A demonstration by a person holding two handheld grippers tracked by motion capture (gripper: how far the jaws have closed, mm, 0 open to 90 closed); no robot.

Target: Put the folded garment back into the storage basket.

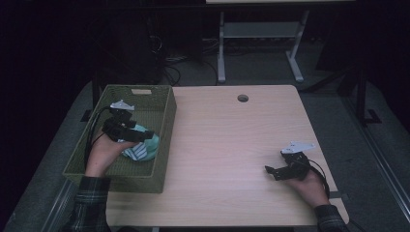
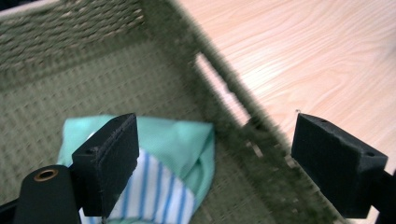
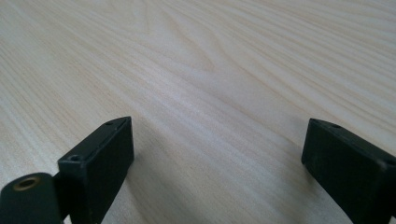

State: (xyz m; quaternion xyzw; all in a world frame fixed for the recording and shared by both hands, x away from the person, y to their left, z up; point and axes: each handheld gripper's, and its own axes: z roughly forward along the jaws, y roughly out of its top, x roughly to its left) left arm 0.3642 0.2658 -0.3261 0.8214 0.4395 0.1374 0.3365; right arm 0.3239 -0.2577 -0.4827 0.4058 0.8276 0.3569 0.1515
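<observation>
While the left claw (image 1: 145,136) hangs over the green basket (image 1: 167,113) in the high view, a folded cloth (image 1: 145,150), mint with blue and white stripes, lies inside on the basket floor near the wall by the desk (image 1: 227,145). Nothing else seems to be in the basket. The right claw (image 1: 271,172) rests low on the desk, far from the basket, likely just waiting. From the left gripper view, the jaws are spread wide, holding nothing, with the cloth (image 2: 182,144) just under one jaw and the basket wall (image 2: 233,93) between them. From the right gripper view, the jaws are spread too, over bare wood (image 3: 210,70).
</observation>
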